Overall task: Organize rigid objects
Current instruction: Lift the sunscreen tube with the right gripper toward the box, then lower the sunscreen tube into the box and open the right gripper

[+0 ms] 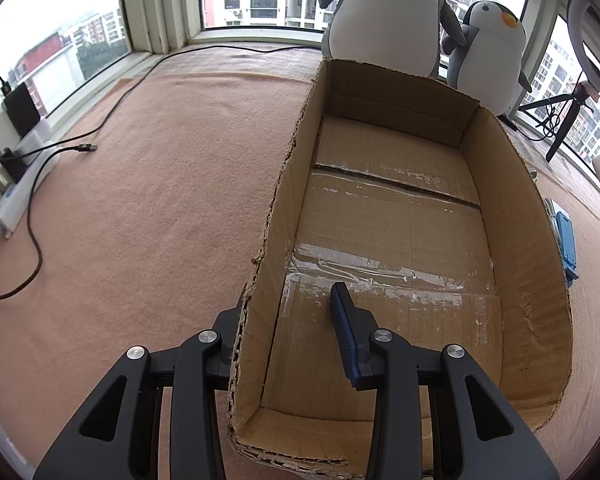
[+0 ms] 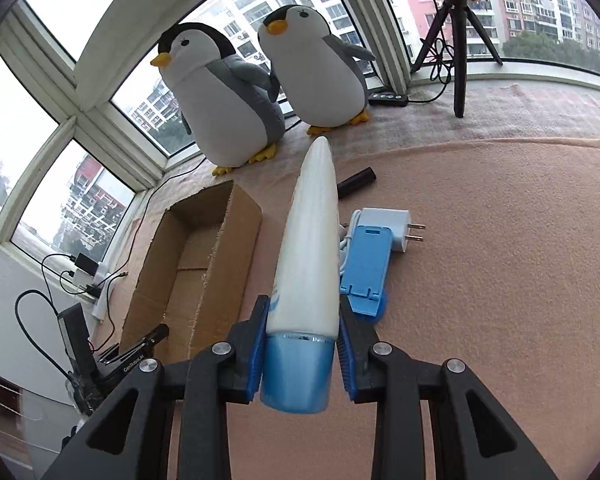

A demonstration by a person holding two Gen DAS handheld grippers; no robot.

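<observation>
**Tube in the grip, box wall straddled: the risks at this moment**

The right gripper (image 2: 302, 350) was clamped on the white tube (image 2: 308, 248), pads pressed in right where the white body met the blue cap, cap end toward the camera and the crimped tail pointing out over the pink cloth (image 2: 500, 280). That was a low hold on a long, tapered, smooth body, and my read was that the tail could swing or the tube slide through the pads if the wrist tipped sharply.

Over on the other side, the left gripper (image 1: 288, 340) stood apart, jaws wide, one finger outside the cardboard box (image 1: 540, 240) and one inside, straddling the torn near-left wall without visibly pinching it. The box looked empty and light; a nudge from the incoming tube against its ragged rim could have shoved it along the cloth if that wall wasn't actually held.

Just right of the tube lay the blue phone stand (image 2: 366, 264) and white charger (image 2: 388, 228), with a black cylinder (image 2: 356, 182) beyond. A careless sweep could have snagged them.
</observation>
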